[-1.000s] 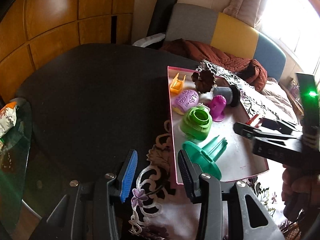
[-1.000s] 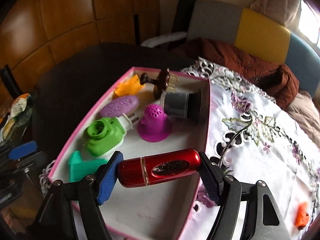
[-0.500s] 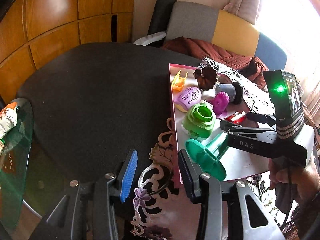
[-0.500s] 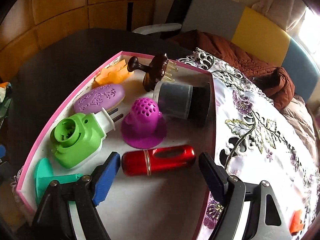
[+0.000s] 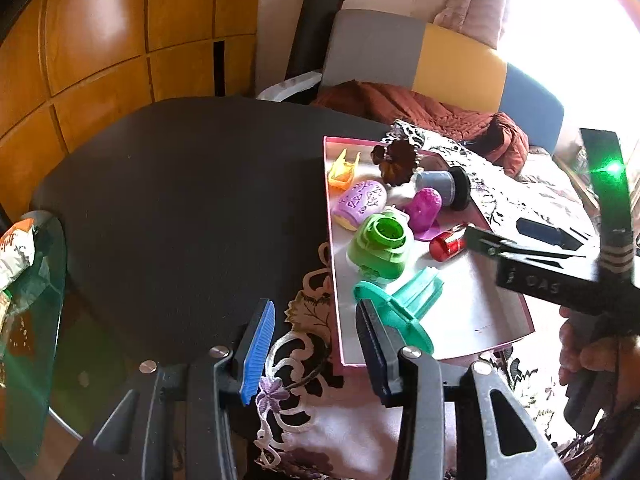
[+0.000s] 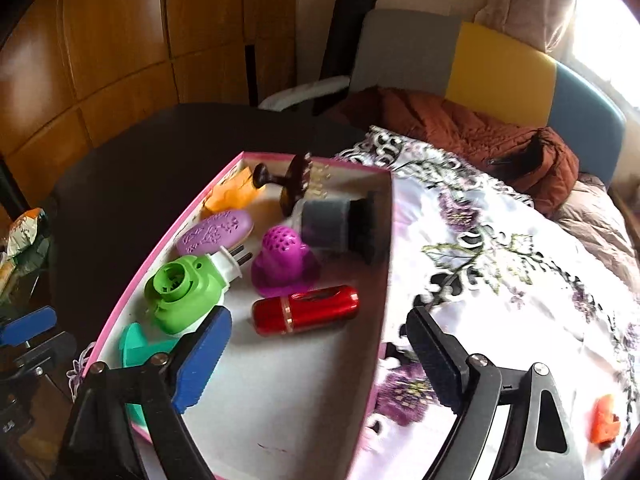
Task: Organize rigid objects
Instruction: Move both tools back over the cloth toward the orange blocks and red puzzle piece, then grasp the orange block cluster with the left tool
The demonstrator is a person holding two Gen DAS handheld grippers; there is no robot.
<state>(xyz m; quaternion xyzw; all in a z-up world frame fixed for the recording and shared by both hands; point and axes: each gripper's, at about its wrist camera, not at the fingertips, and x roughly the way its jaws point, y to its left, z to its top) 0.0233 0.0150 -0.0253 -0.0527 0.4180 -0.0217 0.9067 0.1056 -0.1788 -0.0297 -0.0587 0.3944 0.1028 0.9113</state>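
Red cylinder [image 6: 306,310] is lying on its side on the white floor of the pink-rimmed tray [image 6: 382,280], just ahead of the right claw [image 6: 316,354], touching neither pad. Right claw is opening, jaws spreading wide, nothing between them; its right pad is sitting outside the tray wall over the floral cloth [image 6: 500,264]. Beyond the cylinder: magenta perforated cone [image 6: 282,256], green plug-in device [image 6: 182,292] to the claw's left, purple oval piece [image 6: 214,232], grey-and-black cylinder [image 6: 334,222], brown brush [image 6: 296,182], orange piece [image 6: 232,194] at the far end. Teal flanged part [image 5: 400,304] is lying just ahead of the left claw [image 5: 316,354], near its right pad. Left claw is hanging partly open over the dark counter [image 5: 180,200] edge, gripping nothing. Small orange item [image 6: 604,420] is resting on the cloth, far right of the right claw.
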